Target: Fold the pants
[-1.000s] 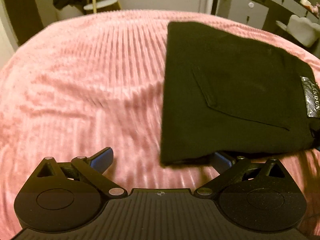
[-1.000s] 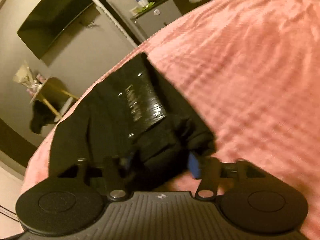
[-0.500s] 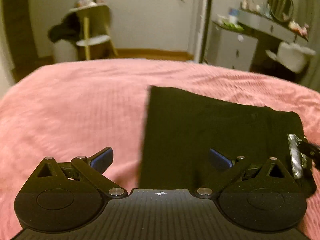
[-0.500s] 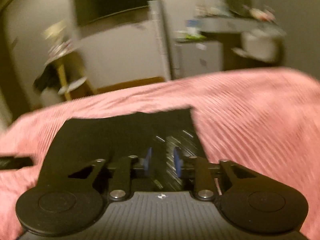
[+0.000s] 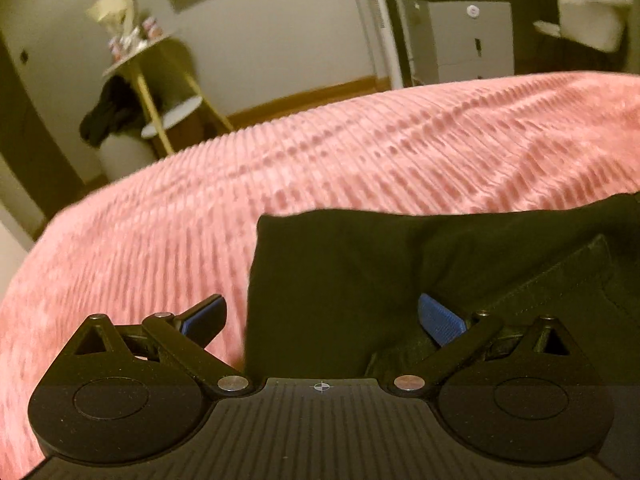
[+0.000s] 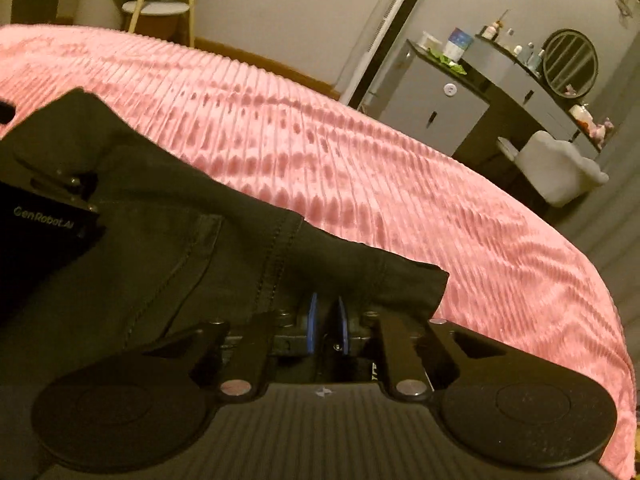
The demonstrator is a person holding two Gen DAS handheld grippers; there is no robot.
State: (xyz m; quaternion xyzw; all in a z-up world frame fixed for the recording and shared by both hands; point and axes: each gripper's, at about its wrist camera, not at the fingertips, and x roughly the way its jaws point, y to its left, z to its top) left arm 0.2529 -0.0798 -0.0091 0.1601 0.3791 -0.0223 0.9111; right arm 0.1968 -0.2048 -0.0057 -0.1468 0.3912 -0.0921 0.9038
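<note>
Black pants (image 5: 340, 280) on a pink bedspread (image 5: 360, 152)
Left gripper (image 5: 320, 316) spread wide over the fabric; right gripper (image 6: 325, 320) nearly pressed together, what it pinches unclear.

Bedroom furnishings around a pink ribbed bedspread (image 5: 360, 160)

A grey cabinet (image 6: 432, 116) is seen beyond the far edge of the bedspread, with a white tub (image 6: 460, 45) and something green set on its top; beside it a dark dresser (image 6: 516, 92) carries a round mirror (image 6: 570, 62) and small bottles, and a pale padded seat (image 6: 560, 172) is placed in front of it. At the left, a yellow-legged stand (image 5: 160, 92) is draped with dark cloth (image 5: 108, 114)
</note>
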